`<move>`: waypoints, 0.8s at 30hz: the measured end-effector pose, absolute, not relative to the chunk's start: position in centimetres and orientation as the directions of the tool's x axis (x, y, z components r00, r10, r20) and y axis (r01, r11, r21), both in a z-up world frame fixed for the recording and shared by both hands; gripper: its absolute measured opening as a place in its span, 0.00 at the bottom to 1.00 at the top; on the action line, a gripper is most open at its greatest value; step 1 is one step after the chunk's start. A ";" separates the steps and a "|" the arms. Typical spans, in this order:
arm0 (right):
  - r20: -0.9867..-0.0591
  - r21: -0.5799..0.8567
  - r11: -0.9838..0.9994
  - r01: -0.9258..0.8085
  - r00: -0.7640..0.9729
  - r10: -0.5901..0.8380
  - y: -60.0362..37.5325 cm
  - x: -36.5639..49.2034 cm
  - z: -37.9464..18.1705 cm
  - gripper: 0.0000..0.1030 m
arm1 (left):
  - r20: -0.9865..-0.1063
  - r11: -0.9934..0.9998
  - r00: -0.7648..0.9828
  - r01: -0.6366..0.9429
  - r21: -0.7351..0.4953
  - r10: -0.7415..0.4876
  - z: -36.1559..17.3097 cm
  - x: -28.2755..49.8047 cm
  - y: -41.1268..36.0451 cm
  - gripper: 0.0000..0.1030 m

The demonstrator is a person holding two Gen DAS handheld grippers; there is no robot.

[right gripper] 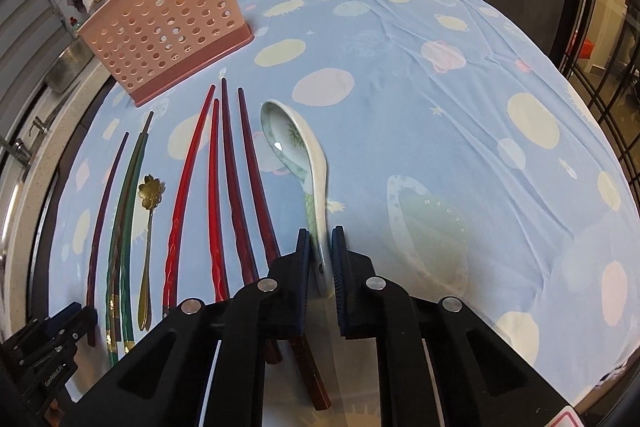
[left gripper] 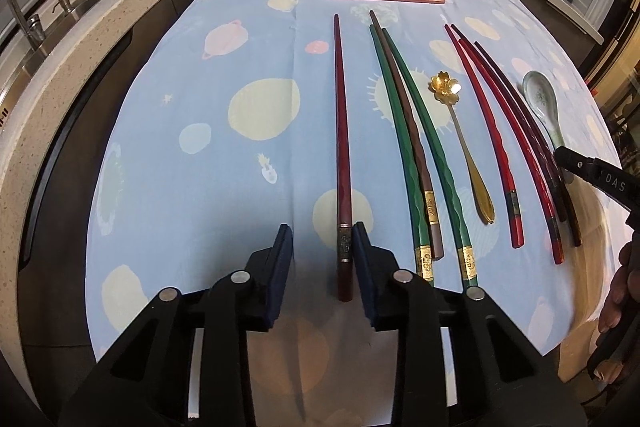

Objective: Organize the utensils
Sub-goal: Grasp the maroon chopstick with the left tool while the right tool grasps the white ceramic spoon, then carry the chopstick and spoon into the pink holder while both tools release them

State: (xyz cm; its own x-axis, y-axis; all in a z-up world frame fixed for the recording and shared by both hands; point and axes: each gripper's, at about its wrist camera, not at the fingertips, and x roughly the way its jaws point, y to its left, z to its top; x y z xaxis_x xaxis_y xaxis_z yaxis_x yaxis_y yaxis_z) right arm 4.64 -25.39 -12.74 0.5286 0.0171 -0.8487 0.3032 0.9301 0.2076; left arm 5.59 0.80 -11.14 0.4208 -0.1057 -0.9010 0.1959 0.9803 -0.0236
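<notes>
Right hand-held gripper point(right gripper: 320, 259) clamps ceramic spoon point(right gripper: 296, 147); left hand-held gripper point(left gripper: 322, 247) unclenched around maroon chopstick point(left gripper: 342, 131).

Your left hand-held gripper point(left gripper: 320, 247) tilts steeply down, its jaws partly apart: the right pad point(left gripper: 362, 255) lies against a dark red chopstick point(left gripper: 341, 131) and the left pad stands clear of it. Your right hand-held gripper point(right gripper: 320, 259) also pitches down, jaws nearly together, pads pressing both sides of a white ceramic spoon point(right gripper: 308, 167) handle.
</notes>
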 end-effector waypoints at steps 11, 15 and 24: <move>-0.835 0.213 0.934 0.286 0.549 0.023 -24.9 1.5 -10.4 0.07 | -0.892 0.976 0.417 0.194 -0.104 -0.178 -9.7 5.0 2.4 0.07; -0.814 0.222 0.935 0.278 0.581 0.021 -25.1 0.6 -8.4 0.07 | -0.871 0.974 0.449 0.189 -0.124 -0.198 -7.7 4.7 3.1 0.07; -0.764 0.222 0.946 0.238 0.645 0.017 -24.9 0.9 -4.7 0.06 | -0.803 0.972 0.552 0.190 -0.141 -0.224 -2.3 5.3 3.7 0.07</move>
